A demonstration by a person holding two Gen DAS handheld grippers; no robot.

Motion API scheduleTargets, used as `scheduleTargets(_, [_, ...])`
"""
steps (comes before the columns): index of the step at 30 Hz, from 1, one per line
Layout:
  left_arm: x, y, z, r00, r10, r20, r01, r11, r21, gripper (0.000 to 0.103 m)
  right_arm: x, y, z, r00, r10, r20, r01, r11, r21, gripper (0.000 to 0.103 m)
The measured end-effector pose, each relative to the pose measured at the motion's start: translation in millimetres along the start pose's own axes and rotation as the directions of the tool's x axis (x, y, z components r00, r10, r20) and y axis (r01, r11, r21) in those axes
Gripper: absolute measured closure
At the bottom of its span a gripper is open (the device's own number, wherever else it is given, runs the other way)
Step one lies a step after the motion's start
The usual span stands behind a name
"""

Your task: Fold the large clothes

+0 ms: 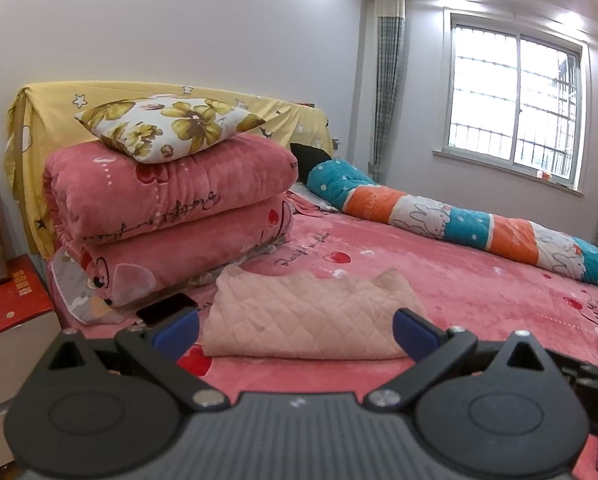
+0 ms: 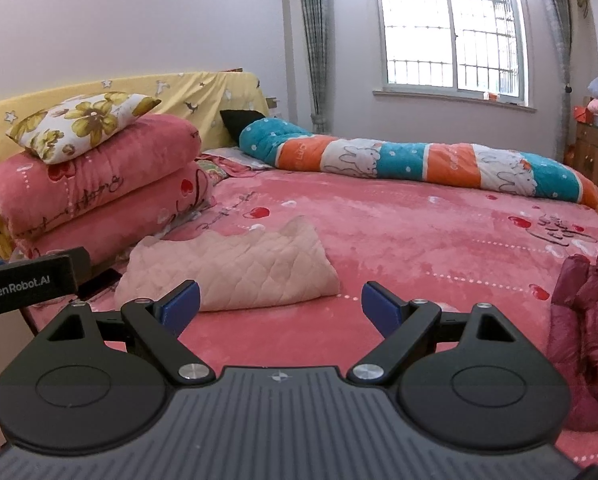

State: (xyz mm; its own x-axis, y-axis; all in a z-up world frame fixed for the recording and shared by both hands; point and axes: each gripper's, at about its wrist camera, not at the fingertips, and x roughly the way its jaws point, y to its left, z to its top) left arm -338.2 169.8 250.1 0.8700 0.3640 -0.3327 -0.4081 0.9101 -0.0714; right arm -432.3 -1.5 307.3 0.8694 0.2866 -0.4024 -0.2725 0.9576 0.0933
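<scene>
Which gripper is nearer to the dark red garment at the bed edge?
Right. The right gripper has the dark red garment just beside it on its right; the left gripper faces the folded pink quilted garment, farther away.

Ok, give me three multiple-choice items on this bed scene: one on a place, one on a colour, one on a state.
1. Where does the floral pillow lie?
A. on the stacked pink quilts
B. on the windowsill
C. on the floor

2. What colour is the folded quilted garment?
A. dark green
B. pale pink
C. black

3. How do the left gripper and right gripper stand?
A. both shut on cloth
B. one open, one shut
C. both open, holding nothing

Key: 1 A, the pillow rests on top of the quilts; 2 B, its cloth is pale pink in both views; 3 C, each pair of blue pads stands wide apart with nothing between.
</scene>
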Motion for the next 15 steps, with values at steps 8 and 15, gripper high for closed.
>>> scheduleTargets(8, [0.6,-0.4,-1.9,1.000,0.006,0.000,-0.006,1.000,0.003,0.001,-7.9,-7.8,-2.1,1.000,0.013,-0.002,-0.013,1.000,-0.022,0.000])
scheduleTargets(15, [1.9,0.2,-3.1,1.000,0.000,-0.008,0.000,1.000,0.003,0.001,-11.4,-17.8,-2.4,1.000,0.022,-0.017,-0.022,0.999,-0.023,0.000])
